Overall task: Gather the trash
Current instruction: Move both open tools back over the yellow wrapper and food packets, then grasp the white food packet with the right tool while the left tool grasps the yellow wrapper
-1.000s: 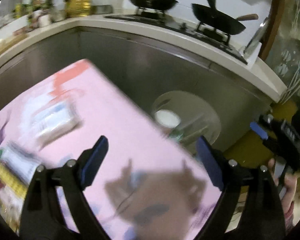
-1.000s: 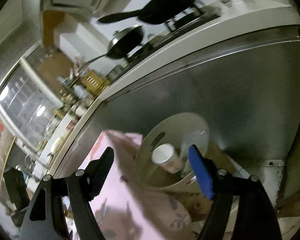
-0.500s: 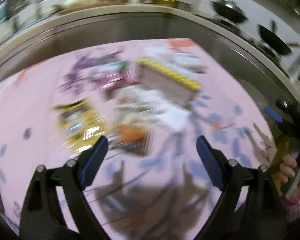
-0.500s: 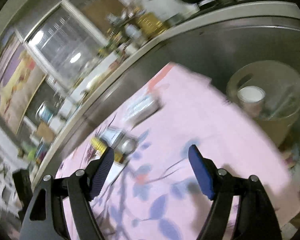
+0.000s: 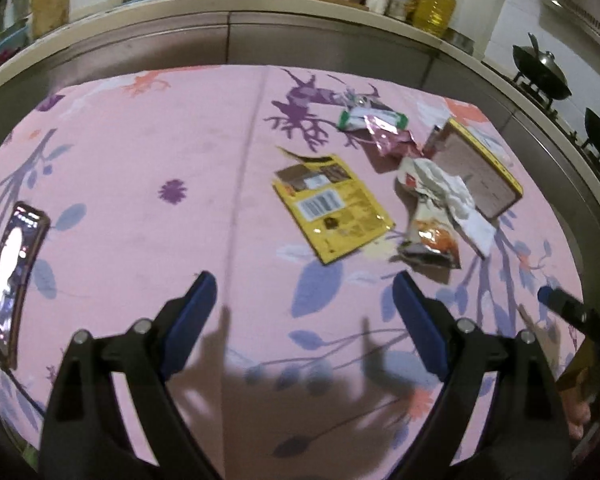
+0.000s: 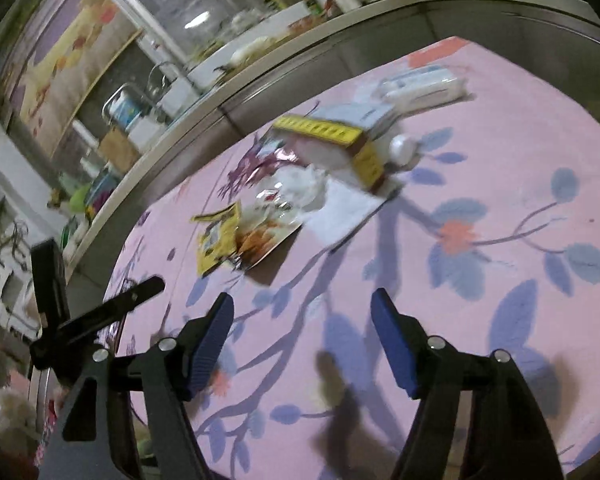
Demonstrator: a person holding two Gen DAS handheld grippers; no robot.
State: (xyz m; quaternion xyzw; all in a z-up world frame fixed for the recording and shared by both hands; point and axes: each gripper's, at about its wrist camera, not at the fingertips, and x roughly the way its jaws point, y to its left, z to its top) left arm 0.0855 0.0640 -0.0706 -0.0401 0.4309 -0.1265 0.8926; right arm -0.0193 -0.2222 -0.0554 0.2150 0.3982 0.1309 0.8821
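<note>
Five pieces of trash lie clustered toward the far right of the pink flowered desk (image 5: 140,168): one flat yellow wrapper (image 5: 332,208), one crumpled orange packet (image 5: 432,240), one white tissue (image 5: 448,188), one pink foil wrapper (image 5: 388,136), one green-white wrapper (image 5: 370,118). One yellow-edged box (image 5: 476,168) stands beside them; its far end is blurred. Left tool (image 5: 304,312) and right tool (image 6: 302,332) both gape wide, empty

The tablecloth (image 5: 140,168) is pink with purple and blue leaf patterns; on it, a flat packet (image 5: 334,208) is yellow.
</note>
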